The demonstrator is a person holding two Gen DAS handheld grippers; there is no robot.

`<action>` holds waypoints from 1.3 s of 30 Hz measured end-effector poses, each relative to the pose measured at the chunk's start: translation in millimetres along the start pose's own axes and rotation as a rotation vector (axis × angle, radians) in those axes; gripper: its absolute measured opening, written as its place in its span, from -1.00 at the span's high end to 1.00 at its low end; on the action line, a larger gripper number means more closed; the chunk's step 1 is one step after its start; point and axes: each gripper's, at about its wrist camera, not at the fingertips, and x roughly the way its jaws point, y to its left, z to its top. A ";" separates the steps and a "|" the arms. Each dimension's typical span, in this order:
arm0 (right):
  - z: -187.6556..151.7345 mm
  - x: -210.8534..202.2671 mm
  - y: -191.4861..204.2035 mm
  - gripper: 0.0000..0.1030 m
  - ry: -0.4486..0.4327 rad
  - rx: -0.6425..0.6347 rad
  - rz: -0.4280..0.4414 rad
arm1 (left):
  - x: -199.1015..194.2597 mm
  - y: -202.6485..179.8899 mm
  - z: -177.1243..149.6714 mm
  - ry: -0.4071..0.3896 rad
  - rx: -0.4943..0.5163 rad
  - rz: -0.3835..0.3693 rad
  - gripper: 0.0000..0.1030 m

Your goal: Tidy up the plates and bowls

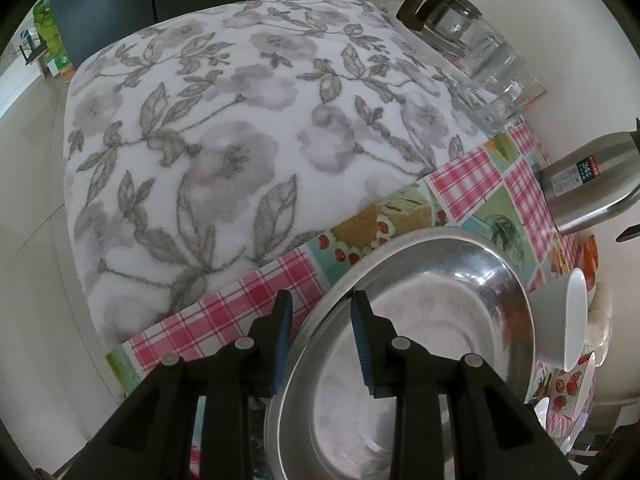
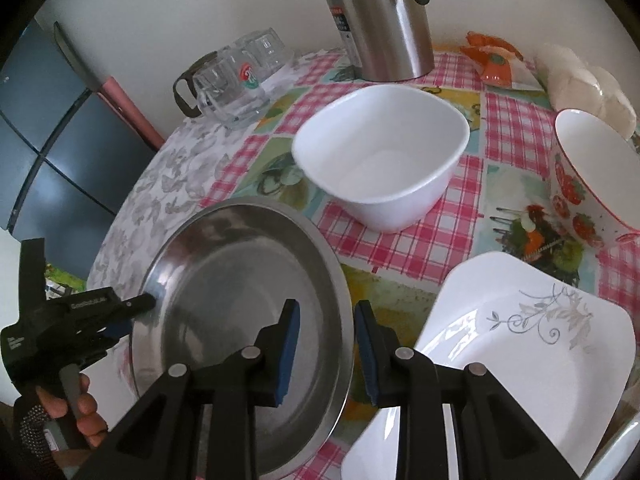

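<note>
1. The steel plate [image 2: 240,320] sits at the near left of the table [image 2: 420,240], tilted, its left part over a grey floral cloth [image 1: 220,140], the rest over the pink checked cover.
2. The left gripper [image 1: 320,344] points steeply down at the plate's left rim; one finger stands outside the rim, the other inside the dish; in the right wrist view its tip meets the rim edge, so it reads as clamped on the plate.
3. A hand [image 2: 80,412] wraps the left gripper's handle, low at the left of the right wrist view, fingers curled round the grip, a dark sleeve at the wrist.
4. The right gripper [image 2: 328,352] tilts down over the plate's right rim; the left finger lies over the dish, the right finger outside over the cover; the rim runs between them, and I cannot tell whether the pads press it.
5. A white bowl [image 2: 380,156] stands behind the plate, apart from it; a strawberry bowl [image 2: 580,192] is at the far right.
6. A square white plate [image 2: 520,360] with a grey flower lies just right of the right gripper.
7. A steel jug [image 2: 380,20] and glasses [image 2: 240,80] stand at the back by the wall.
</note>
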 end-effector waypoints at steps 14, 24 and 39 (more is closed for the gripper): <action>-11.8 16.8 -6.0 0.78 0.039 0.017 -0.023 | -0.9 -0.6 0.3 -0.006 0.000 -0.015 0.41; -7.8 -3.8 17.5 0.77 -0.002 -0.093 -0.067 | -16.1 3.2 4.5 -0.049 -0.016 -0.050 0.42; -6.7 -62.9 25.0 0.75 -0.119 -0.147 -0.104 | -63.8 -25.7 -2.1 -0.134 0.051 -0.173 0.41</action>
